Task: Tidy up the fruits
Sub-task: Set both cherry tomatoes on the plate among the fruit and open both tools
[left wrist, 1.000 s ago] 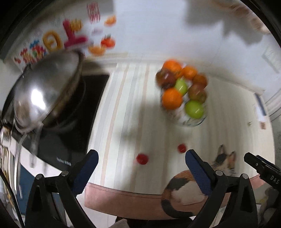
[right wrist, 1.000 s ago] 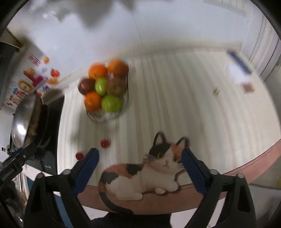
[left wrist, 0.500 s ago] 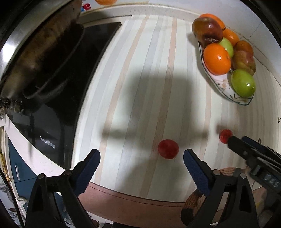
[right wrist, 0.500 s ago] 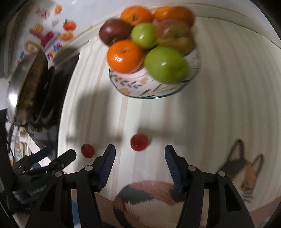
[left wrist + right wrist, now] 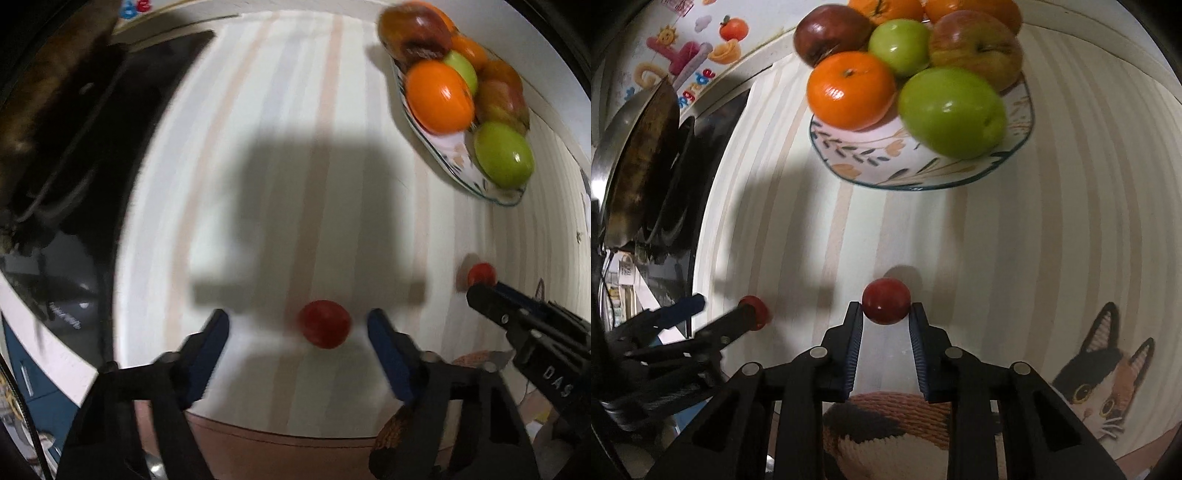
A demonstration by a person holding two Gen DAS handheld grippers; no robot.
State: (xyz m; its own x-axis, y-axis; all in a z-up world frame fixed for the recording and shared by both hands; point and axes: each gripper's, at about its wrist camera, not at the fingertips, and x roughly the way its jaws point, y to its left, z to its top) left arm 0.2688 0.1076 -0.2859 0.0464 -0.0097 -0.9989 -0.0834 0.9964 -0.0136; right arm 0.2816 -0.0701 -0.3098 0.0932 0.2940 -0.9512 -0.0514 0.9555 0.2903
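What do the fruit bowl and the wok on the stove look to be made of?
Fruit bowl: likely glazed ceramic, white and glossy with painted leaf pattern and dark rim line. Wok: metal, probably steel; its outer wall is shiny and reflective, the inside dark brown and dull.

Overhead light, hard shadows, blurred fisheye edges.

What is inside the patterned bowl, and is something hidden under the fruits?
The patterned bowl holds green apples, reddish apples and oranges, piled above the rim. Whatever lies beneath the pile is covered, so it cannot be seen.
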